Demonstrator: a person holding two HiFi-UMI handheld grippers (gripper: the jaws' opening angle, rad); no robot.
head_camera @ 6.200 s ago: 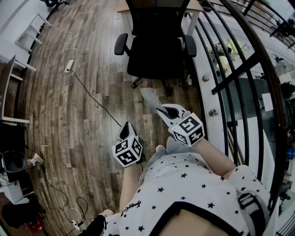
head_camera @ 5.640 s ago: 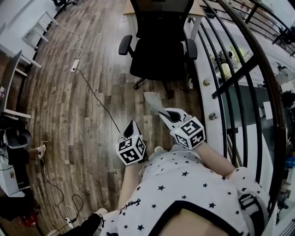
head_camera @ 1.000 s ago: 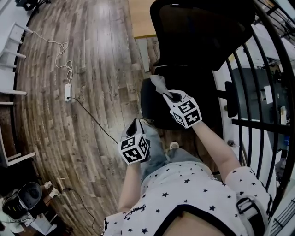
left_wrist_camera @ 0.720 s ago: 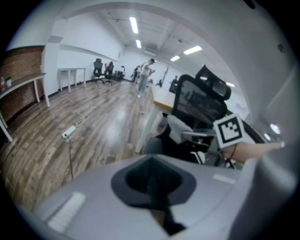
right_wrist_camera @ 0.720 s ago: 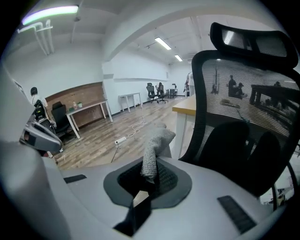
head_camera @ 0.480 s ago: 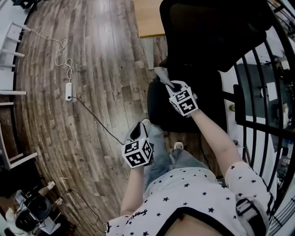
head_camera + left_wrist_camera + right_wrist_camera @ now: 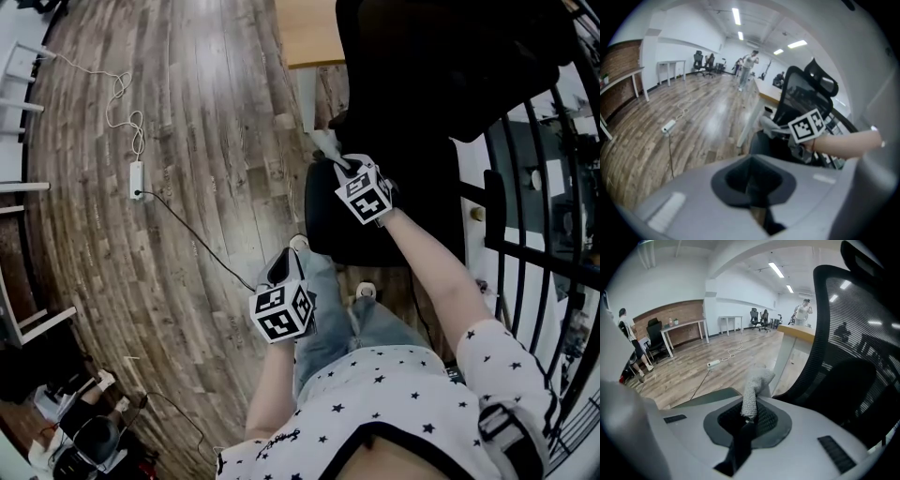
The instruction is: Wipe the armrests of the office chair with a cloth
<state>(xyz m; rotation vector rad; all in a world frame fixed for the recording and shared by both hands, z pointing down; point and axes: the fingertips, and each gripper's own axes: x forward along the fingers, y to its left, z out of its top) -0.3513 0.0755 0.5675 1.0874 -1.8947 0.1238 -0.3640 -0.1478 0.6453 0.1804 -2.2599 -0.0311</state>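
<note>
Right gripper has its jaws clamped tight on a grey cloth, and the loose end pokes up just past the tips. The office chair is right beside those jaws, off to their right, with the mesh back rising above them. Can't tell if the cloth is actually touching an armrest. Left gripper has its jaws pressed together with nothing in them, held back by the person's leg and pointing toward the chair. Further ahead of the right jaws there's wooden floor with a power strip lying on it.
</note>
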